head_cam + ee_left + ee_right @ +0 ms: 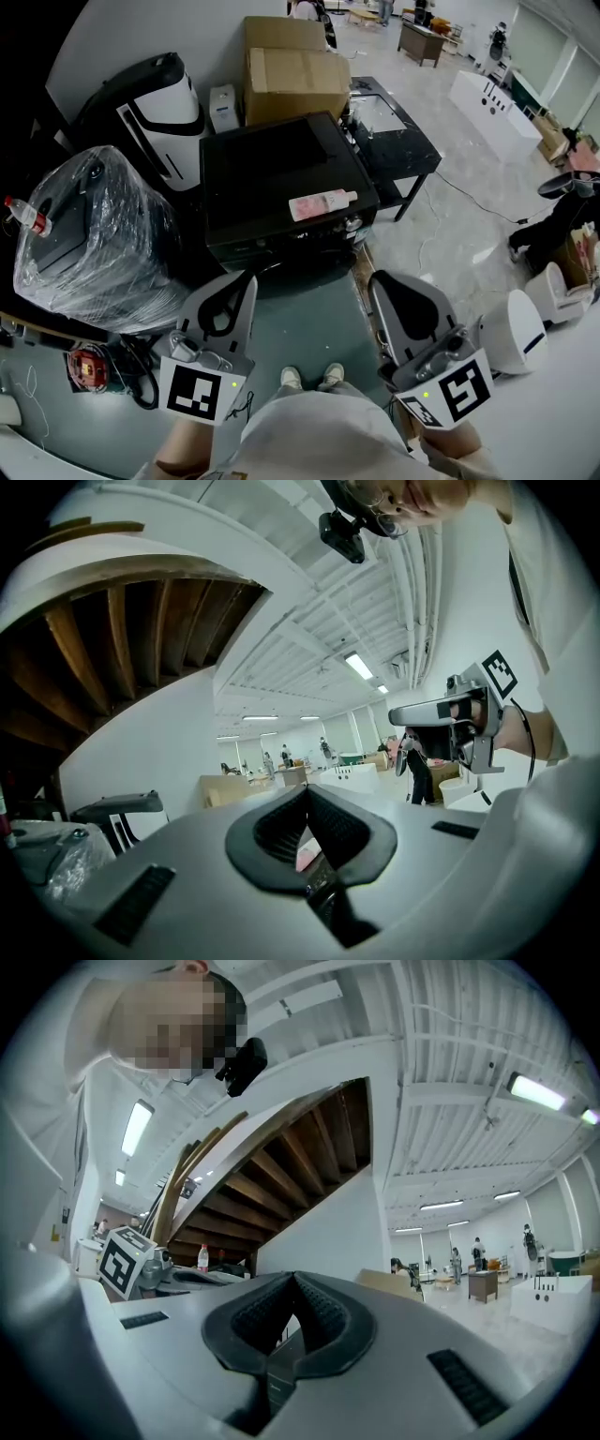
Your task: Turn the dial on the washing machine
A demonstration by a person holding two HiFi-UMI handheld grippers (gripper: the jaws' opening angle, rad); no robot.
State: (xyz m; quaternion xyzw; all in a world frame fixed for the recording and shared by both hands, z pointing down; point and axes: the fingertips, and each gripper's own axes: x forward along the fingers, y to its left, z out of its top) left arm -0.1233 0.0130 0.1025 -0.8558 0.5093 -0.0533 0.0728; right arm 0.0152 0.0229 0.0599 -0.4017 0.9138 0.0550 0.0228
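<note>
The washing machine (281, 178) is a black box on the floor ahead of me, its lid facing up. A pink packet (319, 204) lies on its top near the front right. Small knobs sit along its front panel (309, 234); I cannot tell which is the dial. Both grippers are held close to my body, well short of the machine. My left gripper (247, 277) (307, 791) is shut with nothing in it. My right gripper (375, 278) (295, 1279) is shut and empty too. Each gripper shows in the other's view: the right gripper (450, 724) and the left one's marker cube (127, 1262).
A plastic-wrapped machine (94, 234) stands left of the washer, a black-and-white appliance (155, 112) behind it. Cardboard boxes (295, 80) are stacked at the back, and a low black table (394, 131) is to the right. A white round device (516, 328) sits by my right gripper. Cables and a red gadget (86, 366) lie at lower left.
</note>
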